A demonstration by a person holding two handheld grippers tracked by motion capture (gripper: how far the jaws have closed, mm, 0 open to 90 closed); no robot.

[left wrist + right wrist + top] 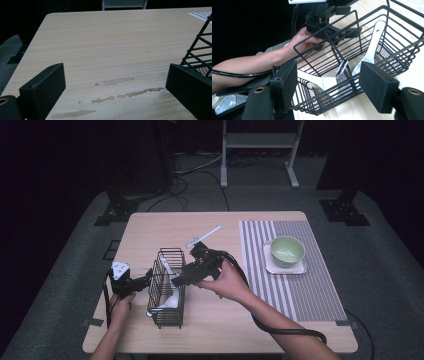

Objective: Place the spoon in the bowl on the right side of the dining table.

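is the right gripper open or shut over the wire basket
Open. In the right gripper view, the right gripper has its jaws spread wide with nothing between them, poised above the wire basket.

table (150, 227): light wood, scuffed patches between left gripper (115, 87) jaws
wire basket (167, 290): between left gripper and right gripper (181, 279)
placemat (310, 290): striped, beyond right gripper's far side
white utensil (203, 236): just past right gripper

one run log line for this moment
left gripper: open, at black wire basket wall | right gripper: open over basket | white utensils inside | white utensil on wooden table
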